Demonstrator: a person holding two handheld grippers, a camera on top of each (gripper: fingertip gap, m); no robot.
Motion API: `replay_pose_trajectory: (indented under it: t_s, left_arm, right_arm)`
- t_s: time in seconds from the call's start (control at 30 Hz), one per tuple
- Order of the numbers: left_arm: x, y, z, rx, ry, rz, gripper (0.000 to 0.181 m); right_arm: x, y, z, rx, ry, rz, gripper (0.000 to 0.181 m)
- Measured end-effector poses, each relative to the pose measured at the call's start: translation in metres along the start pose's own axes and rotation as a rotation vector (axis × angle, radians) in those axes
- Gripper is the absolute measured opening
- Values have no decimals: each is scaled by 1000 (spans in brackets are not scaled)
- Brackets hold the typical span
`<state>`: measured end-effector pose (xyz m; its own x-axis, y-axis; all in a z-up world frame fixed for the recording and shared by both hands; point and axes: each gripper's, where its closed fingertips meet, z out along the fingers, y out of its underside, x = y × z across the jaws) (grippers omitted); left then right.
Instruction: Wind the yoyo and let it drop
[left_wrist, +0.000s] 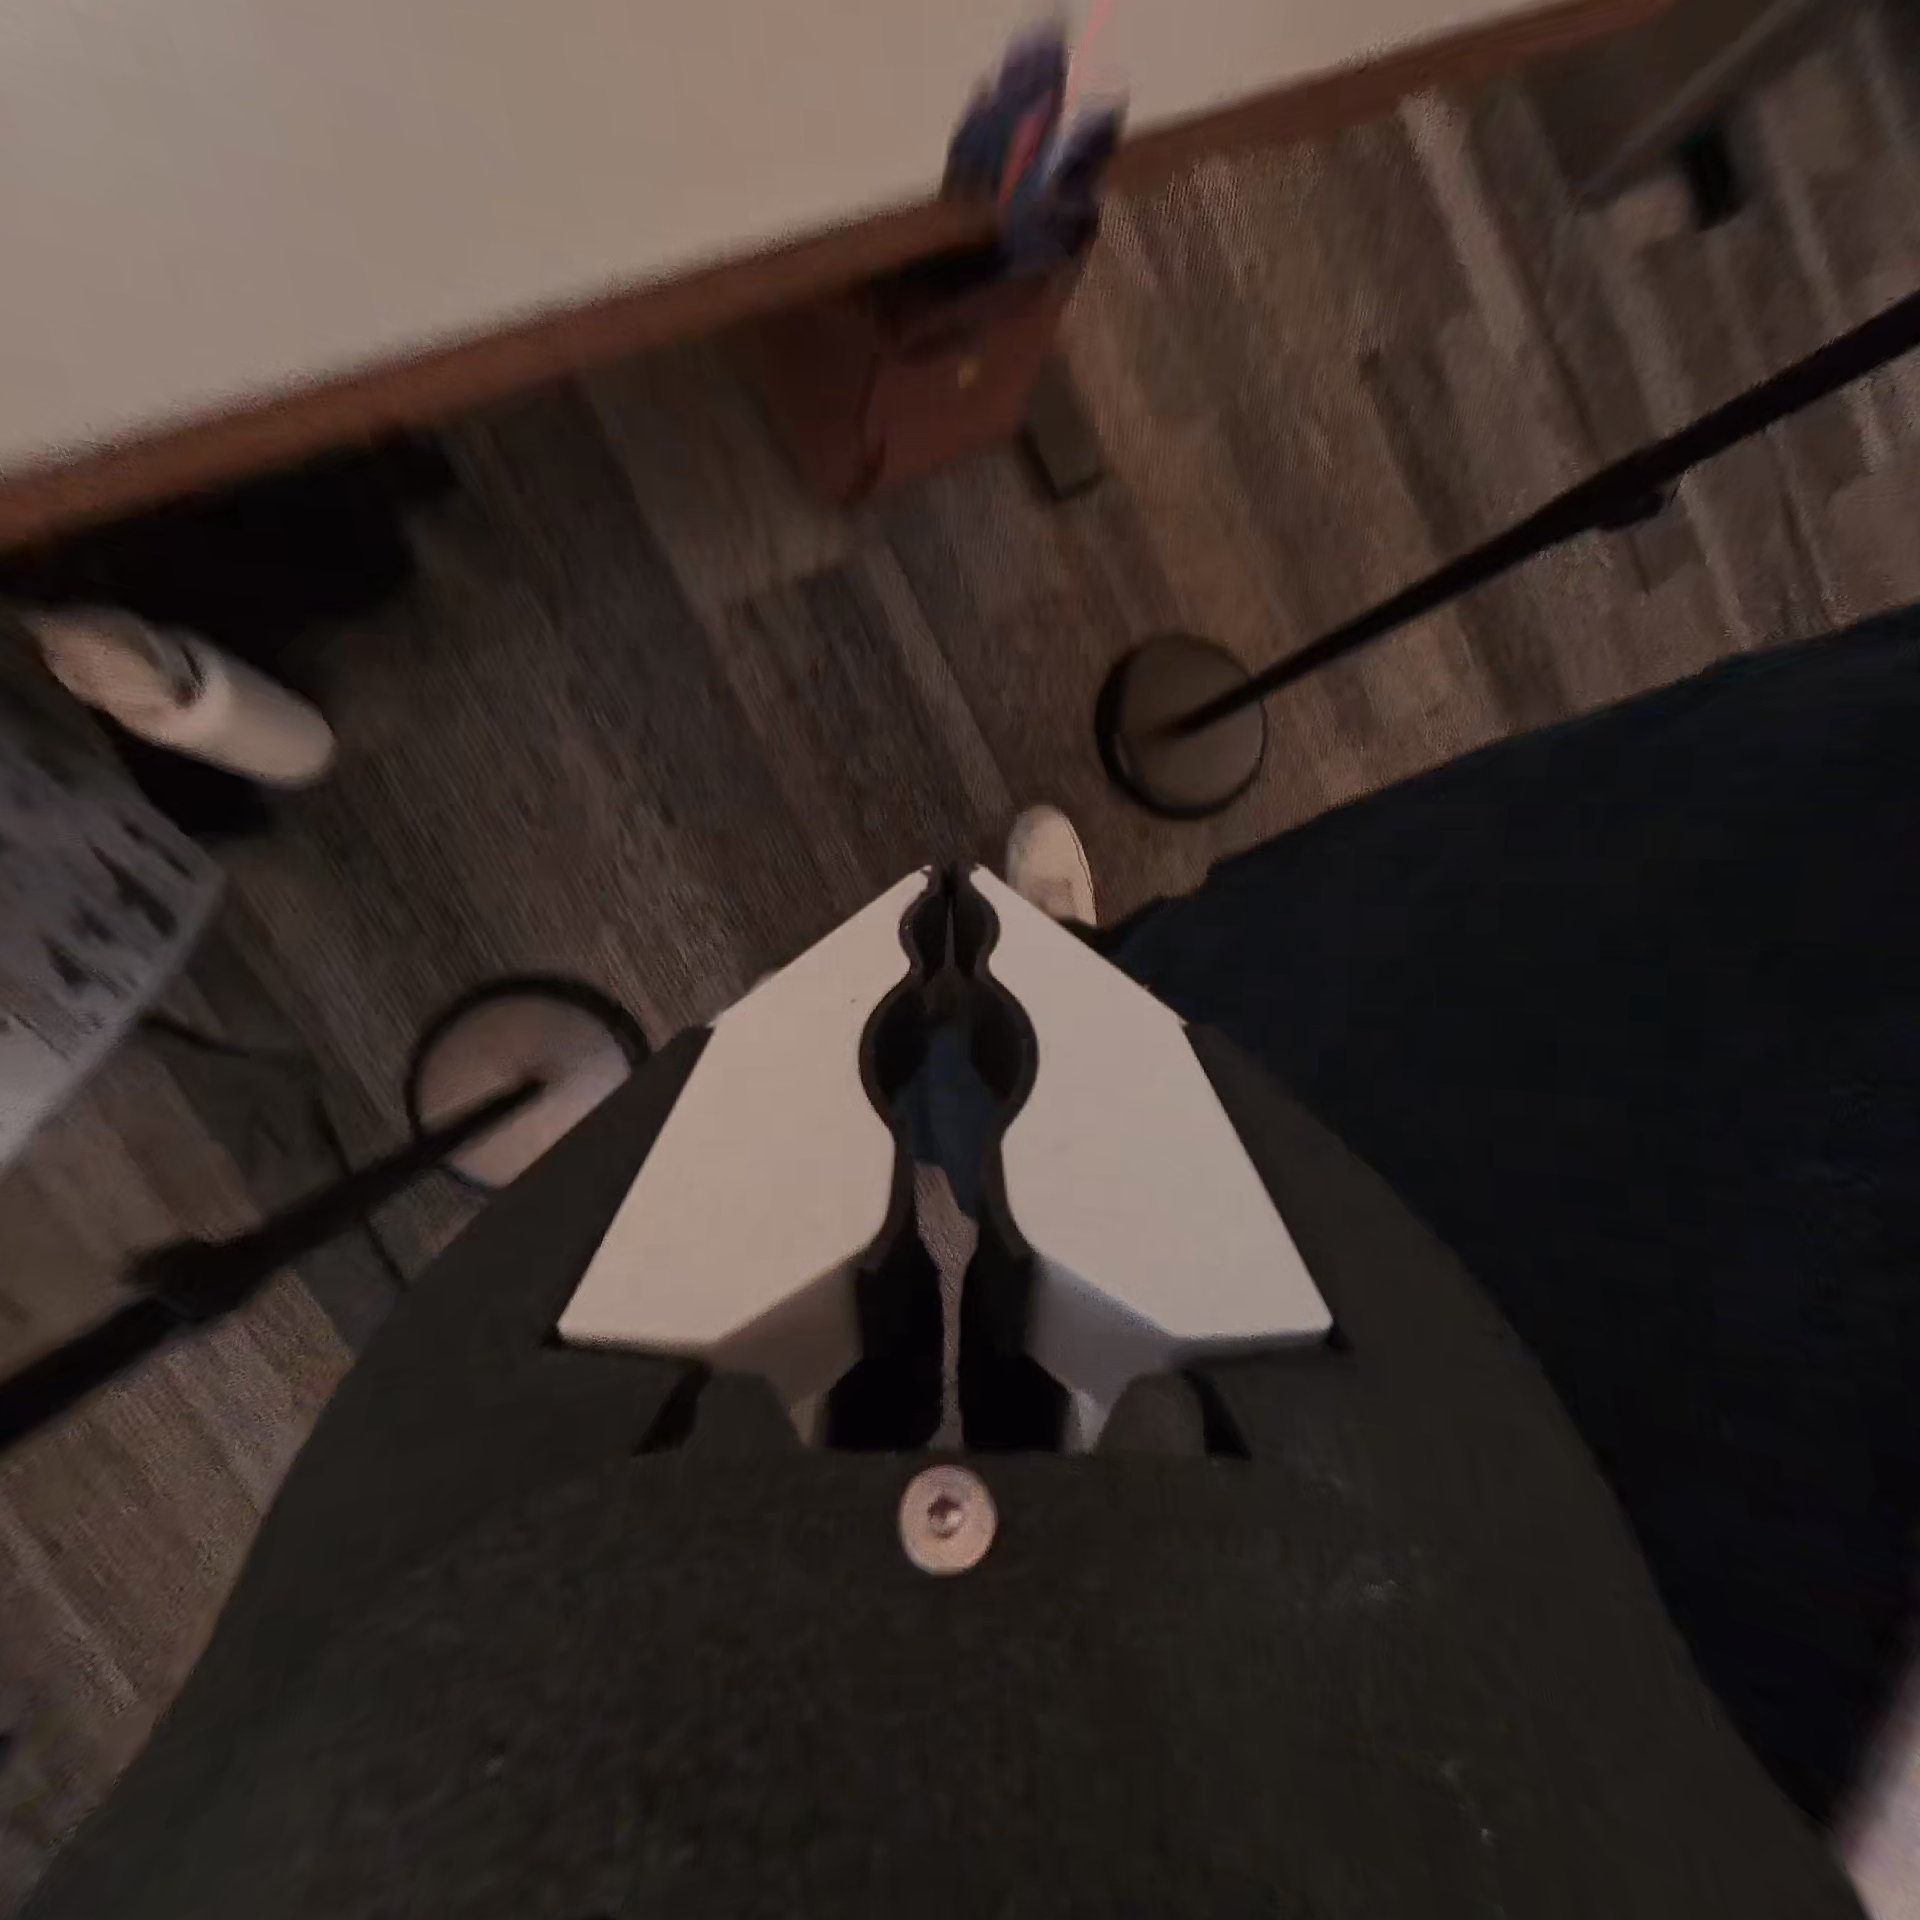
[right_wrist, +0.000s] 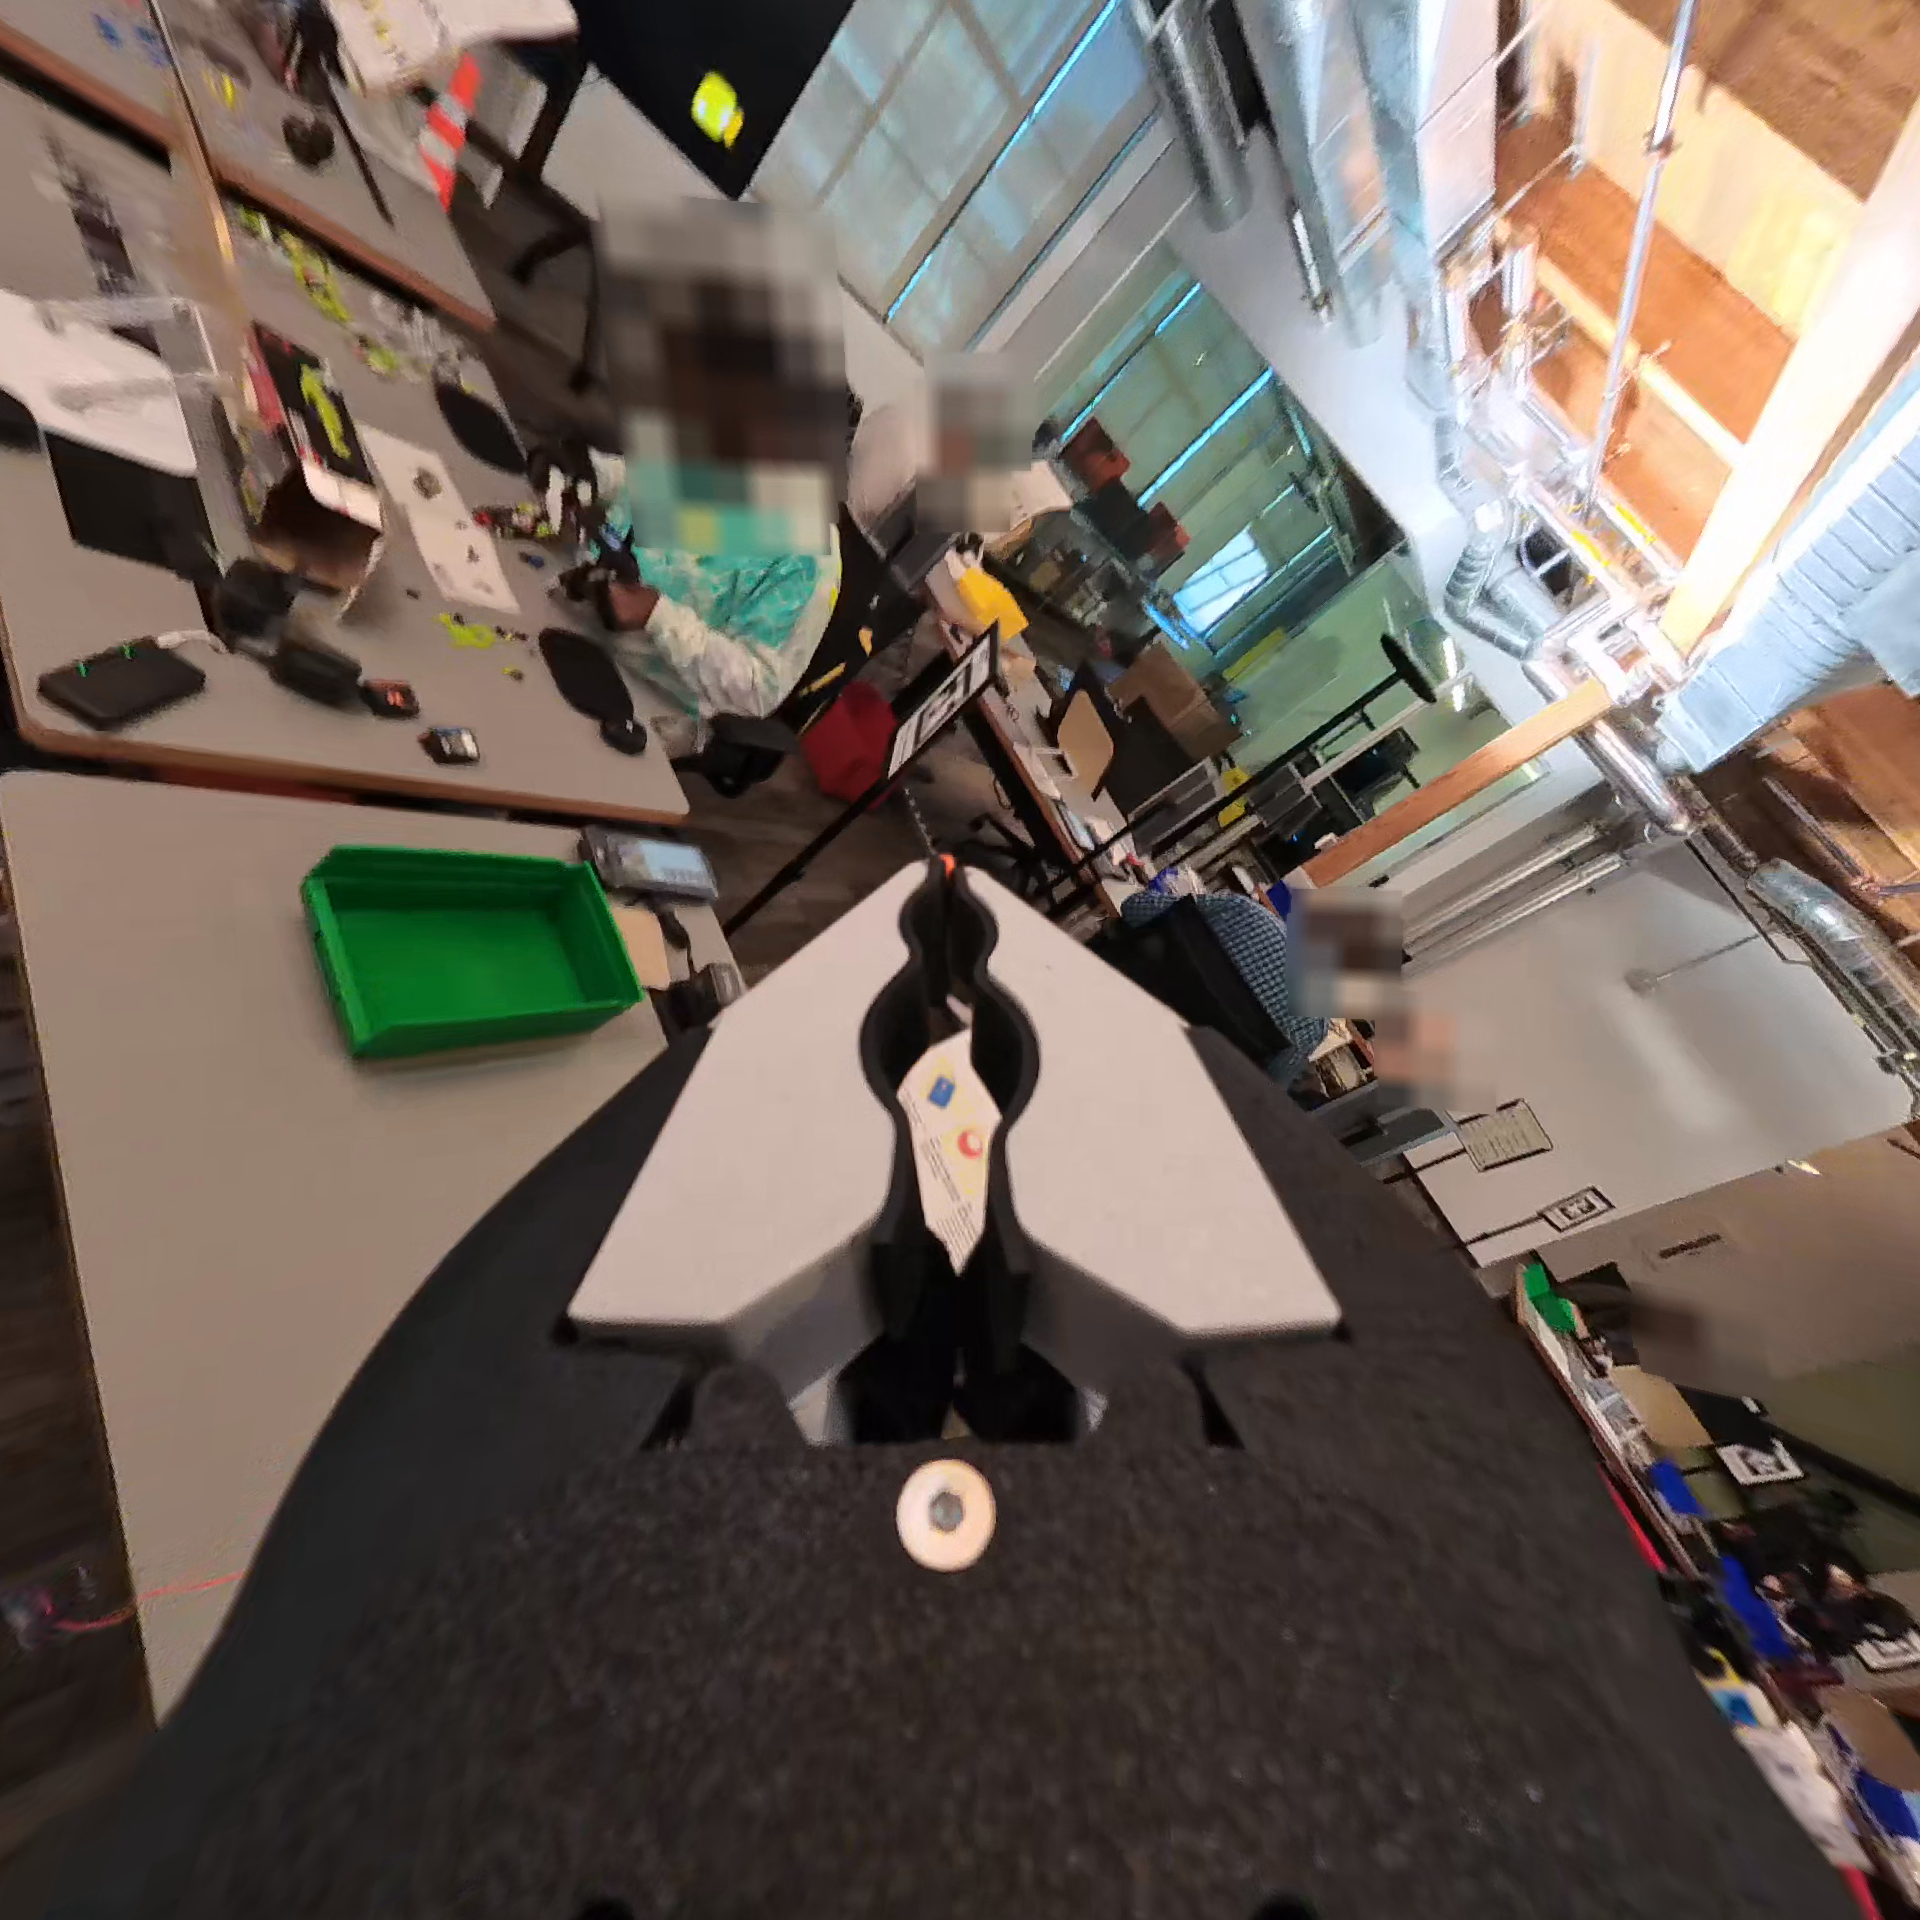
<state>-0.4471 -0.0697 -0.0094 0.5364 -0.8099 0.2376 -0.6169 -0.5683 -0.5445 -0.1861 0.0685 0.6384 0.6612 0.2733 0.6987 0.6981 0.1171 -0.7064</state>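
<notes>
Through the left wrist view we look down at the floor (left_wrist: 644, 727). Our left gripper (left_wrist: 952, 883) has its fingers (left_wrist: 790, 1132) pressed together, tips meeting, with nothing clamped that we can make out. The yoyo (left_wrist: 1034, 145) shows as a blurred blue and red shape well beyond the fingertips, at the top of the view, in front of the edge of the surface (left_wrist: 416, 208). An orange string (left_wrist: 1081, 31) runs up from it out of view. The left gripper points steeply downward.

In the right wrist view, our right gripper (right_wrist: 948, 878) also has its fingers (right_wrist: 790, 1132) closed, and at the tips they pinch an orange string (right_wrist: 943, 864). A white tag (right_wrist: 951, 1153) sits in the hollow between the fingers, behind the tips. The right gripper points out across the room, rolled so the room tilts. Left of the fingers, a green bin (right_wrist: 468, 951) rests on a grey surface (right_wrist: 208, 1195).
</notes>
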Motion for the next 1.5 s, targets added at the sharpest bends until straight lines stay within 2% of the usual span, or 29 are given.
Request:
replay_pose_trajectory:
  t_s: [0.13, 0.23, 0.33, 0.6, 0.83, 1.1, 1.5]
  left_arm:
    - [-1, 81, 26, -155, 35, -198, 0]
    - [-6, 123, 34, -213, 51, -394, 0]
    - [-17, 142, 33, -218, 45, -533, 0]
    - [-29, 192, 30, -379, 42, -561, 0]
    - [-30, 193, 34, -406, 51, -537, 0]
    - [-25, 178, 43, -378, 63, -545, 0]
    - [-22, 181, 44, -399, 77, -550, 0]
  right_arm:
    - [15, -14, -14, 20, 9, -13, 0]
    - [24, -27, -26, 36, 15, -32, 0]
    - [34, -44, -35, 53, 26, -53, 0]
    - [53, -71, -33, 41, 30, -125, 0]
    - [56, -80, -29, 47, 26, -142, 0]
    - [59, -74, -30, 40, 42, -137, 0]
    - [49, -59, -32, -5, 27, -143, 0]
